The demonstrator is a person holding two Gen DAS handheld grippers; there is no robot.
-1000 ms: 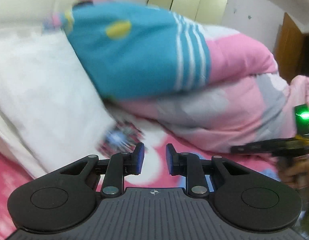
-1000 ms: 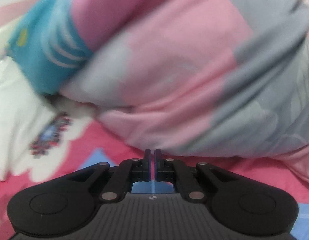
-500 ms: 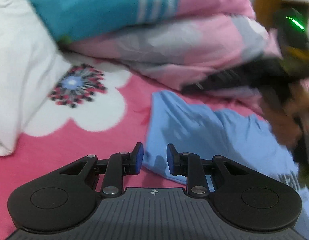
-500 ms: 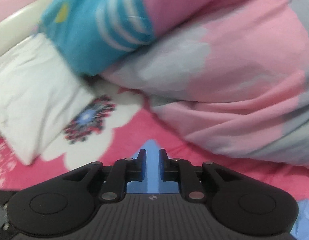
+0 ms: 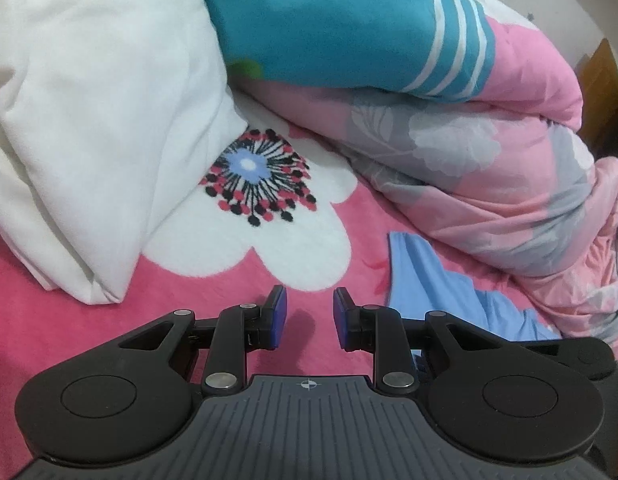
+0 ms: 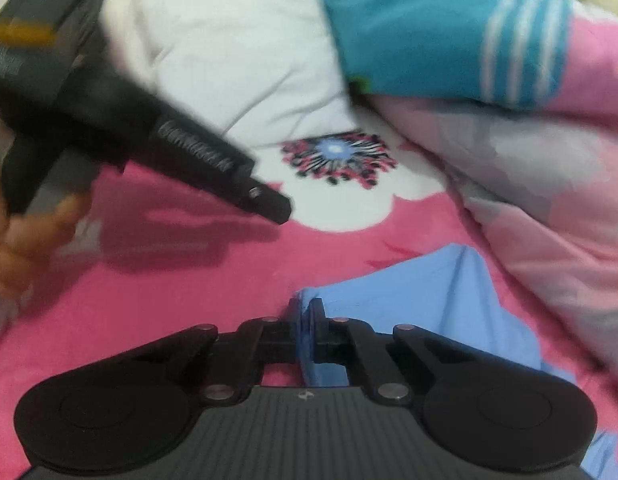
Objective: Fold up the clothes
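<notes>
Left wrist view, white pillow: lies at the far left of the bed, its lower corner resting on the pink blanket.
Left gripper: jaws stand well apart with only blanket between the blue pads; it holds nothing and hovers low over the pink blanket, just short of the white flower print.
Blue garment: spread on the blanket to the right of the left gripper, apart from its right finger, its far edge tucked against the rolled quilt.
Quilt: pink and grey, bunched along the right side of the bed, with a teal striped cover on top.
Right wrist view, hand: blurred at the left edge, wrapped around the handle of the left gripper, which slants down toward the flower print.
Right gripper: jaws drawn nearly together, pinching a fold of the blue garment; the cloth rises between the fingers and trails right and back over the blanket.
Containers: none seen.
</notes>
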